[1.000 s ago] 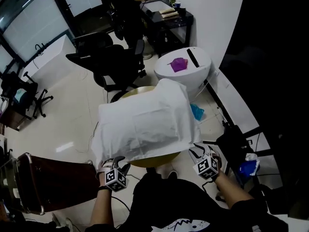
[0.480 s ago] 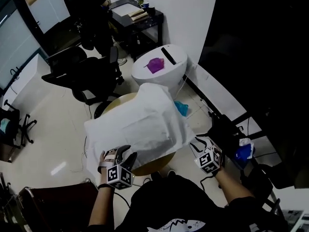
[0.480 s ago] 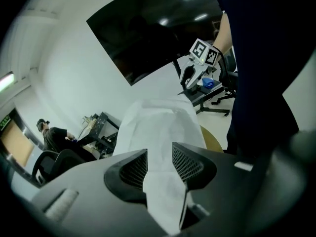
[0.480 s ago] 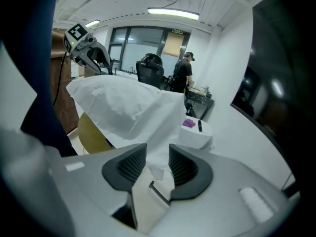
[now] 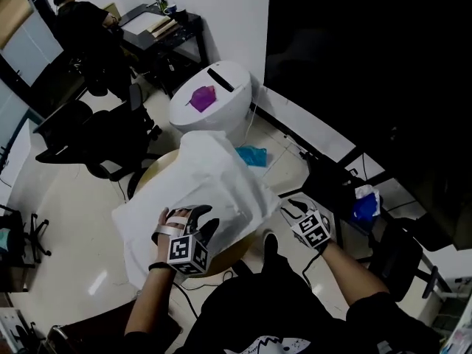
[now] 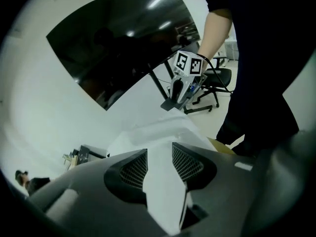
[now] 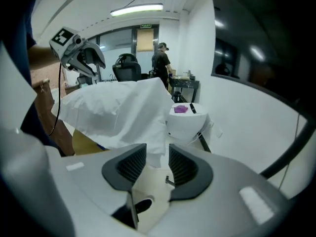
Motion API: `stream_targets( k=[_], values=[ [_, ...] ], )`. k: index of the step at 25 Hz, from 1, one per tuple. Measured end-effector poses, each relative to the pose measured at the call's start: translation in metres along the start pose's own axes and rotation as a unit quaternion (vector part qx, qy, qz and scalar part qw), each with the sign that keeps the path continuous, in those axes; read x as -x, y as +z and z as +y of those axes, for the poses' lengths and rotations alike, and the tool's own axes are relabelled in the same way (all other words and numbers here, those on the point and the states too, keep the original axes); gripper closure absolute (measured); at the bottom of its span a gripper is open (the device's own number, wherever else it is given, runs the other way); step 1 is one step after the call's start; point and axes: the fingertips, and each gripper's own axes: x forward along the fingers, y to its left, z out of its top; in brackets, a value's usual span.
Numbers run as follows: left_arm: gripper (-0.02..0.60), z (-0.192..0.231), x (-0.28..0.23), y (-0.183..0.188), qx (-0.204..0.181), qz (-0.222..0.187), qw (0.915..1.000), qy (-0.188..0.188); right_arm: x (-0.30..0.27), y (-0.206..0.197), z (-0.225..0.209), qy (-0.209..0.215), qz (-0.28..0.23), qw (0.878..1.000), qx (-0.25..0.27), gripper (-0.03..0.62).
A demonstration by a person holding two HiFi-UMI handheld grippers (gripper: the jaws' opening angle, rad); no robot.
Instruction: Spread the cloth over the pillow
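Note:
A white cloth (image 5: 214, 183) lies draped over the pillow, which it hides, on a round yellowish table (image 5: 153, 172). My left gripper (image 5: 195, 216) hovers over the cloth's near left part. In the left gripper view its jaws (image 6: 159, 149) stand apart, open, with the cloth (image 6: 158, 132) showing in the gap. My right gripper (image 5: 293, 206) is off the cloth's near right corner. In the right gripper view it is open (image 7: 158, 152), with the hanging cloth corner (image 7: 155, 147) just beyond its tips and nothing pinched.
A white round stand (image 5: 210, 105) with a purple item (image 5: 200, 98) on it sits just beyond the table. A blue bag (image 5: 251, 155) lies on the floor. Office chairs (image 5: 96, 135) stand to the left, and a person (image 5: 81, 21) is at the far desk. Dark equipment and cables (image 5: 346, 190) sit on the right.
My left gripper has moved from the cloth's near edge up over the cloth. The right gripper stays by the near right corner. The head view has swung toward the right.

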Motion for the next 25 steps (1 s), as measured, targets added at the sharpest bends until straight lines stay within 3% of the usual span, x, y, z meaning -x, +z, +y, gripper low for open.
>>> stream_targets(
  k=[5, 8, 11, 14, 18, 21, 25],
  values=[
    [0.436, 0.071, -0.045, 0.009, -0.077, 0.032, 0.9959, -0.035, -0.01, 0.017, -0.007, 0.032, -0.019, 0.999, -0.034, 0.436],
    [0.436, 0.115, -0.076, -0.001, -0.128, 0.073, 0.9869, -0.066, -0.019, 0.02, -0.012, 0.048, -0.017, 0.998, -0.033, 0.433],
    [0.436, 0.147, -0.099, -0.013, -0.147, 0.107, 0.9757, -0.121, -0.027, 0.021, -0.017, 0.065, -0.016, 0.997, -0.042, 0.431],
    [0.429, 0.162, -0.126, -0.033, -0.176, 0.142, 0.9567, -0.184, -0.034, 0.021, -0.019, 0.083, -0.013, 0.995, -0.046, 0.43],
    [0.319, 0.167, -0.153, -0.056, -0.236, 0.187, 0.9199, -0.251, -0.042, 0.019, -0.021, 0.103, -0.004, 0.994, -0.049, 0.428],
    [0.274, 0.16, -0.167, -0.065, -0.266, 0.199, 0.8953, -0.297, -0.048, 0.015, -0.019, 0.118, 0.0, 0.992, -0.051, 0.428],
    [0.252, 0.15, -0.177, -0.063, -0.267, 0.195, 0.8836, -0.332, -0.055, 0.011, -0.018, 0.136, 0.008, 0.989, -0.053, 0.428]
  ],
)
